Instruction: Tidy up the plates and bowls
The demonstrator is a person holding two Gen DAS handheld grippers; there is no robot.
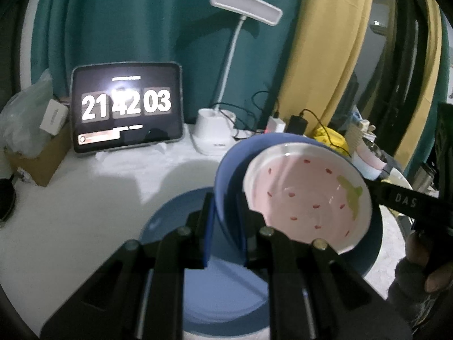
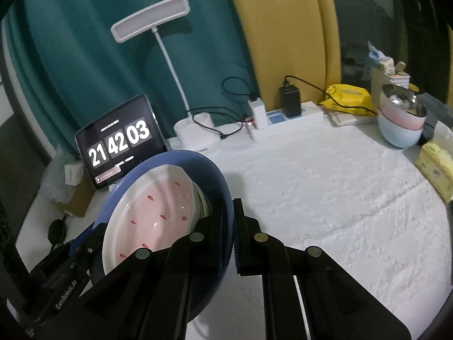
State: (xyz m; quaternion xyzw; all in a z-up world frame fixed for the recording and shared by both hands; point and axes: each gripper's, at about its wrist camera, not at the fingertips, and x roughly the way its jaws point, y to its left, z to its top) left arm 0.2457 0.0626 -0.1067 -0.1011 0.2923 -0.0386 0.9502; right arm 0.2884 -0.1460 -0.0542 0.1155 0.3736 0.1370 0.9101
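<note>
Both pairs of jaws are pinched tight on the rim of the blue bowl (image 1: 229,175): the left gripper (image 1: 225,226) holds 1 side, the right gripper (image 2: 228,235) the other. That bowl is up in the air and tilted, with the pink bowl (image 1: 305,195) with red spots sitting inside it. Under them a blue plate (image 1: 215,283) lies flat on the desk (image 2: 325,198). Far off, near the desk's edge, 2 more bowls (image 2: 399,121) sit stacked with something shiny on top. So some stacking looks done. I think the held bowls must be set down somewhere next.
</note>
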